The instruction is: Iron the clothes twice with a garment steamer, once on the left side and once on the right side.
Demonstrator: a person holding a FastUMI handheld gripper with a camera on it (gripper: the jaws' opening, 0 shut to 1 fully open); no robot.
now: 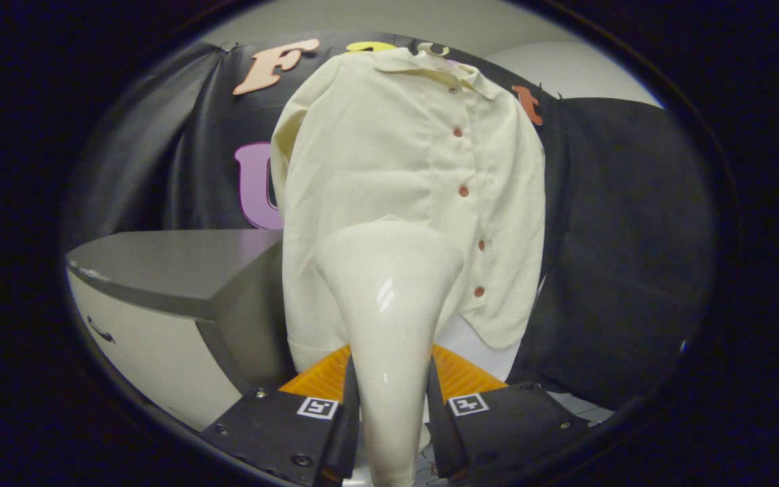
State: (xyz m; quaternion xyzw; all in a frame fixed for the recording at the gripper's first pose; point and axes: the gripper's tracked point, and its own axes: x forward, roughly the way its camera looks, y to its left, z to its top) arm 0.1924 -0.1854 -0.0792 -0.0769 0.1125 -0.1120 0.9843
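Steamer point(389, 297) in hand-held gripper point(389, 399), before shirt point(389, 155)

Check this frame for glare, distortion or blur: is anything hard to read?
Gripper view: fisheye bends the cabinet edge and the wall; a small glare streak sits on the glossy steamer, held between the tongs, both fingers pressing its neck; the shirt is evenly lit and sharp, buttons legible; the fingers nearest the lens look slightly soft.

Black cloth wall point(619, 223) behind; pale cabinet point(159, 318) with grey top at left; white ceiling above.
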